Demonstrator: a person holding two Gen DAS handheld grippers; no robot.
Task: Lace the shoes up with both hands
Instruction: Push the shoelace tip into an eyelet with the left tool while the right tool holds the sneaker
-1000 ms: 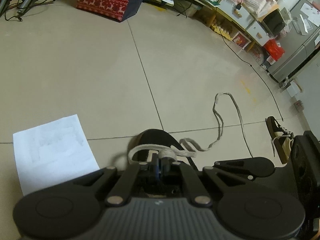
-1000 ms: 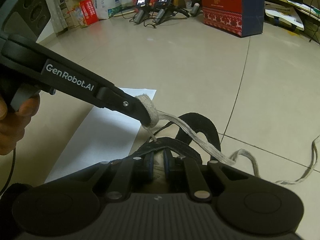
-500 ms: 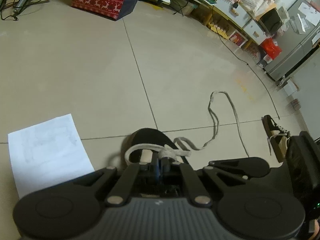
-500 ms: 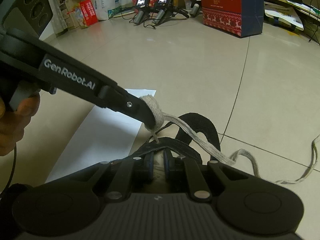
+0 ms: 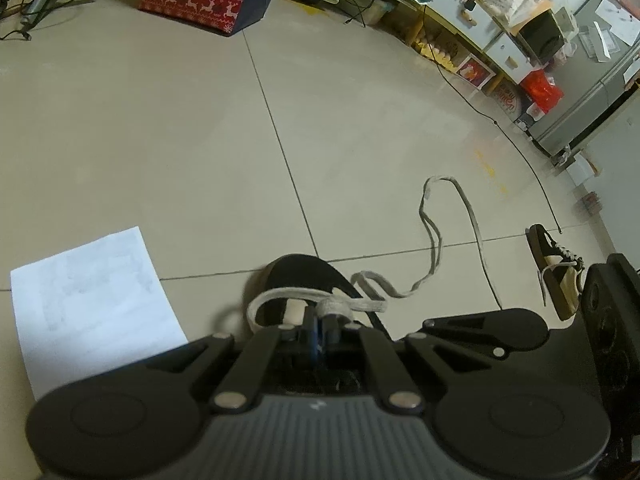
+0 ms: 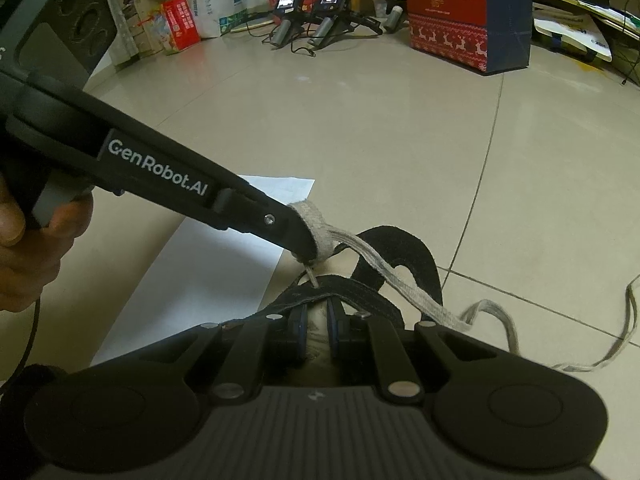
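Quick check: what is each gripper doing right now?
Left gripper: shut on the lace.
Right gripper: closed on the shoe's tongue.

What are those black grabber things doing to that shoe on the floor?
A person is lacing a black shoe with a grabber in each hand. The left gripper is pinched shut on the grey shoelace, which is wound around its tip just above the shoe. The right gripper sits low over the shoe; I cannot tell if it holds anything. The rest of the lace trails across the floor tiles, beside a white sheet of paper.
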